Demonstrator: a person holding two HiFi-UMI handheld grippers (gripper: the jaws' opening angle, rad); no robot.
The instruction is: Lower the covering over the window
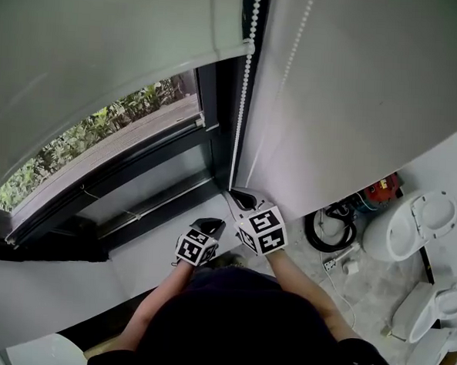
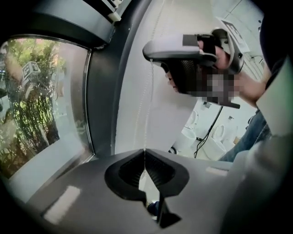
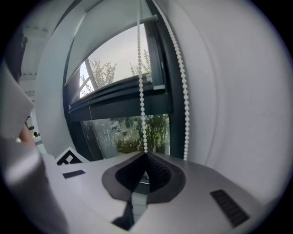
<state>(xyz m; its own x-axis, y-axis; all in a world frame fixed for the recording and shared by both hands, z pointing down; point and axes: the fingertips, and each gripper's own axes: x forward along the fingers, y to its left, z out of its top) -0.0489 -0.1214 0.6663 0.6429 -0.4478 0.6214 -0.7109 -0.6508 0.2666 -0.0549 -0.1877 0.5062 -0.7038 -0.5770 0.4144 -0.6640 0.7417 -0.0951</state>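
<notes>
The grey floor (image 1: 373, 285) on the right carries a coiled black cable (image 1: 312, 235) by the wall, a red item (image 1: 382, 187) just beyond it, a white plug (image 1: 338, 262) near the coil, and white toilets (image 1: 411, 224) farther right.

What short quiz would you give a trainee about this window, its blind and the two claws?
1. True or false: the roller blind already covers the whole window pane.
2. What is the right claw shut on? A) a bead chain B) a power cable C) nothing
3. Fill in: the left claw is ____ on a strand of that chain.
Key: 1 false, plants show through bare glass below the blind's edge; 2 A; 3 shut.
</notes>
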